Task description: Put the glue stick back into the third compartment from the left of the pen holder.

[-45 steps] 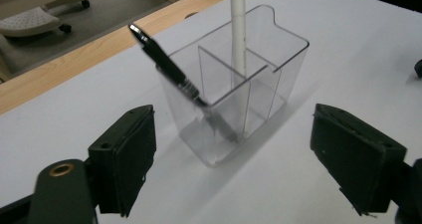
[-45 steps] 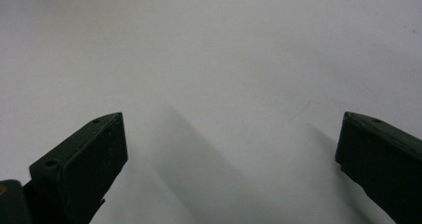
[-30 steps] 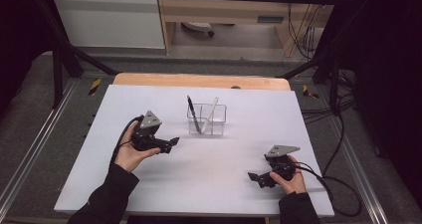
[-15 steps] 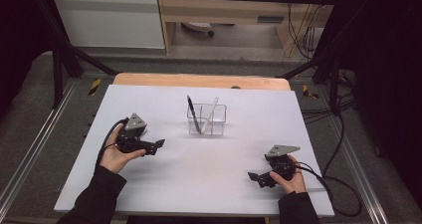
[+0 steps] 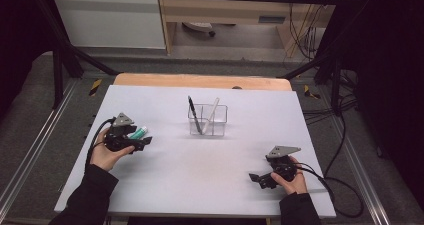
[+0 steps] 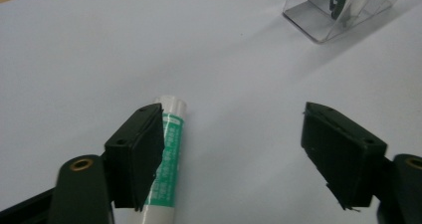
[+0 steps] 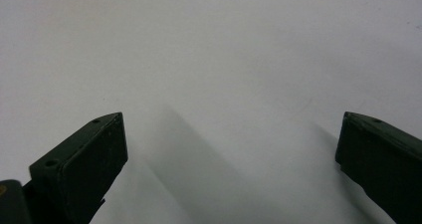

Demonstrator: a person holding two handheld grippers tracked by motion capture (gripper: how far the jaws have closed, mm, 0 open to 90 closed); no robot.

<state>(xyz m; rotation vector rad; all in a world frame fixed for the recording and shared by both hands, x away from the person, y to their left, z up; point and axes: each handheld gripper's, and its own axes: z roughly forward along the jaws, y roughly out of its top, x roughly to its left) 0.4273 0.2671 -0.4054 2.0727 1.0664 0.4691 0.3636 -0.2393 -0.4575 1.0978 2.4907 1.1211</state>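
A white and green tube lies on the white table at the left. My left gripper is open just beside it; in the left gripper view the tube lies partly behind the left jaw, not between the two. A clear plastic holder stands mid-table with a black pen and a white pen leaning in it; the holder also appears at the top right of the left gripper view. My right gripper is open over bare table at the front right, and its wide-apart jaws hold nothing.
The table's wooden far edge borders a metal frame. Black cables trail off the right side near my right hand. Dark frame bars stand at the back left.
My left gripper moved left and toward the table's left side, away from the holder, and now sits next to the tube. The right gripper has stayed in place.
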